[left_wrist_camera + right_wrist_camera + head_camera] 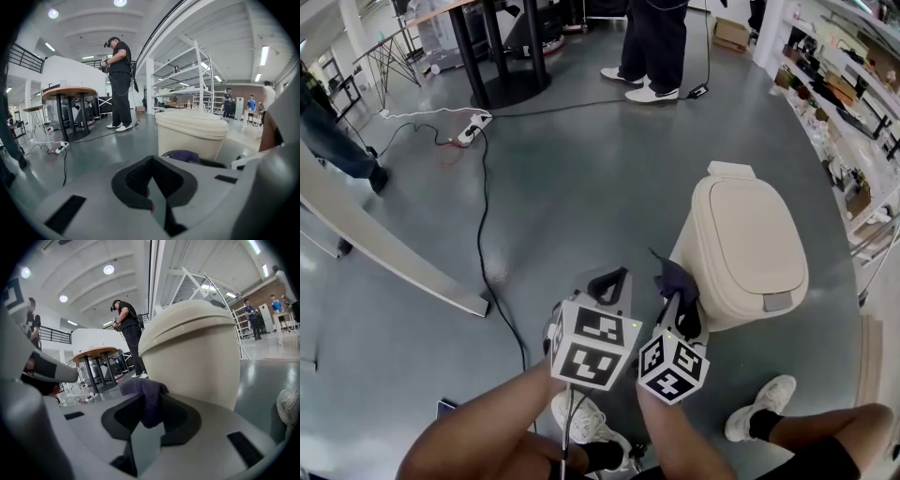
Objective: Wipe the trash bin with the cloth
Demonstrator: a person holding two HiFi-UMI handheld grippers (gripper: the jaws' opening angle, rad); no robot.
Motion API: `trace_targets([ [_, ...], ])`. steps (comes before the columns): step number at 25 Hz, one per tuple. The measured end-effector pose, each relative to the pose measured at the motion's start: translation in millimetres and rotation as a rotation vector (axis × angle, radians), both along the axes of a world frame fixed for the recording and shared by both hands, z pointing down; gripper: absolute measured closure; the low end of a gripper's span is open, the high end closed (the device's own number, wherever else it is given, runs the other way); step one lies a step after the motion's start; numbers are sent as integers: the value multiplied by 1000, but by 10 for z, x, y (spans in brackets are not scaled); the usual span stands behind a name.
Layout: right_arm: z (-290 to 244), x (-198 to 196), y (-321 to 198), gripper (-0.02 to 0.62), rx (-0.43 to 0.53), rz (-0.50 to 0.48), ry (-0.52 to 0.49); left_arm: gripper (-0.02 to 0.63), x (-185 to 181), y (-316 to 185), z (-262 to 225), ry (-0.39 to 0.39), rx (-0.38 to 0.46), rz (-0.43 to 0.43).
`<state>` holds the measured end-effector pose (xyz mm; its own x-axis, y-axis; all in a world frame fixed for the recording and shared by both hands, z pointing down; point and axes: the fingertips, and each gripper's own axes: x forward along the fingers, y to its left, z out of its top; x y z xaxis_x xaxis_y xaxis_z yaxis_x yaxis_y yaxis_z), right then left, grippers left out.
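A cream pedal trash bin with its lid down stands on the grey floor at the right of the head view. My right gripper is shut on a dark purple cloth, and the cloth lies against the bin's left side. In the right gripper view the cloth hangs between the jaws just in front of the bin. My left gripper hovers beside the right one, shut and holding nothing. In the left gripper view the bin and the cloth lie ahead to the right.
A black cable and a power strip lie on the floor to the left. A round table base and a standing person are at the back. Shelving lines the right side. My own feet are below.
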<state>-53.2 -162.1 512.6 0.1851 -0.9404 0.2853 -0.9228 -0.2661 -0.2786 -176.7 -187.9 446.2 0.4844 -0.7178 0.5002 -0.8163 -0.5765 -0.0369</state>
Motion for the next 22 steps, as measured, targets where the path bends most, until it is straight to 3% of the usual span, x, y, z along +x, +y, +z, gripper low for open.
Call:
trace_targets([
  [14,885,11,-71,502,-187,10,45,606,-33,-32,217,-44,-39,14],
  [19,1070,6,-106,502,-229,11,51,606,-7,-66,165,-60,9,30],
  [22,1143,-21,-121,502,-249,9,47,606,-11,-45,211,-62,-4,37],
])
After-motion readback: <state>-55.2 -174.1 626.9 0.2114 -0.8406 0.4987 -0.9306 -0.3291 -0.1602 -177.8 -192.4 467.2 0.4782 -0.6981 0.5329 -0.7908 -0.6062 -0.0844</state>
